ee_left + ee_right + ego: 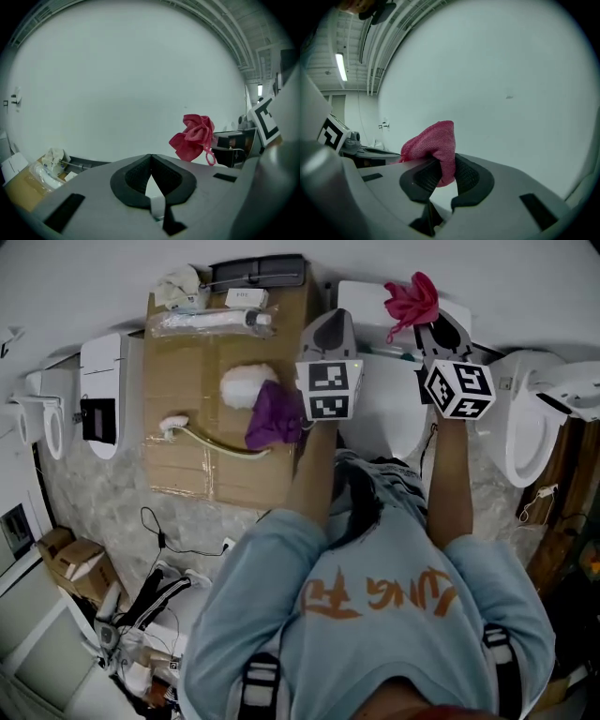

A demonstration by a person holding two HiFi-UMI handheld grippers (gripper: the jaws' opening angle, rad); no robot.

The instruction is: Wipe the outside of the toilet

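Note:
The white toilet (392, 418) stands right in front of me, its tank (361, 298) against the pale wall. My right gripper (431, 329) is held up over the tank, shut on a crumpled pink cloth (412, 296). In the right gripper view the pink cloth (433, 143) bulges out from between the dark pads of that gripper (443, 171). My left gripper (330, 320) hovers just to the left of it, shut with nothing in it. In the left gripper view that gripper's (150, 159) pads meet, and the pink cloth (193, 137) hangs off to the right.
A cardboard sheet (187, 465) on the floor to the left holds a purple cloth (274, 415), a white bundle (246, 385), a bottle (208, 322) and a hose-like tool (211, 442). More toilets stand at the right (525, 427) and the left (103, 395). Cables and boxes (75, 563) lie at the lower left.

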